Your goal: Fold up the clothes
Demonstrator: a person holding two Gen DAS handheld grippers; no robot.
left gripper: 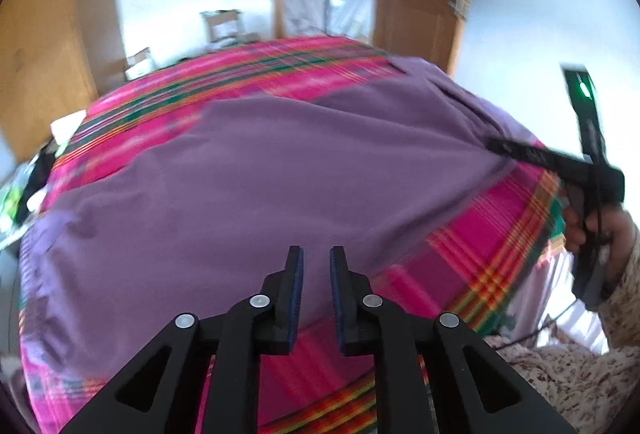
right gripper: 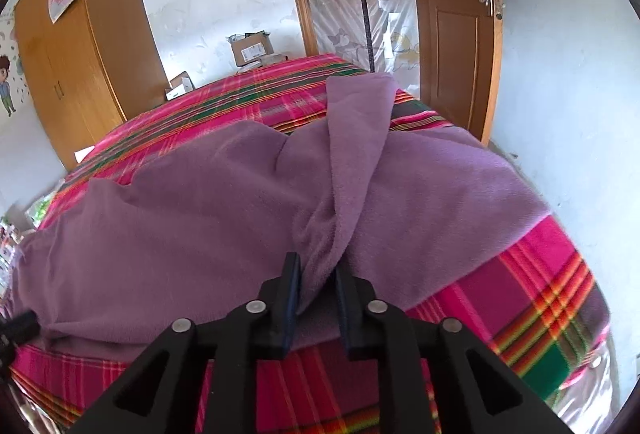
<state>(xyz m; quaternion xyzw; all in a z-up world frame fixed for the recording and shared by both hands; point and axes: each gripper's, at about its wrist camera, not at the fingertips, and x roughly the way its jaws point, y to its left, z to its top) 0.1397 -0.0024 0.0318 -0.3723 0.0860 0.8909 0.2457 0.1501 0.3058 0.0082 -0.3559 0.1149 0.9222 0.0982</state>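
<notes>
A soft purple fleece garment (right gripper: 208, 218) sprawls across the pink plaid bed (right gripper: 536, 298); right gripper (right gripper: 318, 274) jaws pinch its near fold to lift it, left gripper (left gripper: 316, 266) jaws spread empty.

A bed (right gripper: 540, 298) is covered by a pink plaid sheet (left gripper: 472, 230) crossed with green, orange and yellow stripes. A purple fleece garment (right gripper: 192, 218) is spread directly over most of the sheet, with one part gathered into a raised fold near its middle. The sheet's near edge is left uncovered.
</notes>
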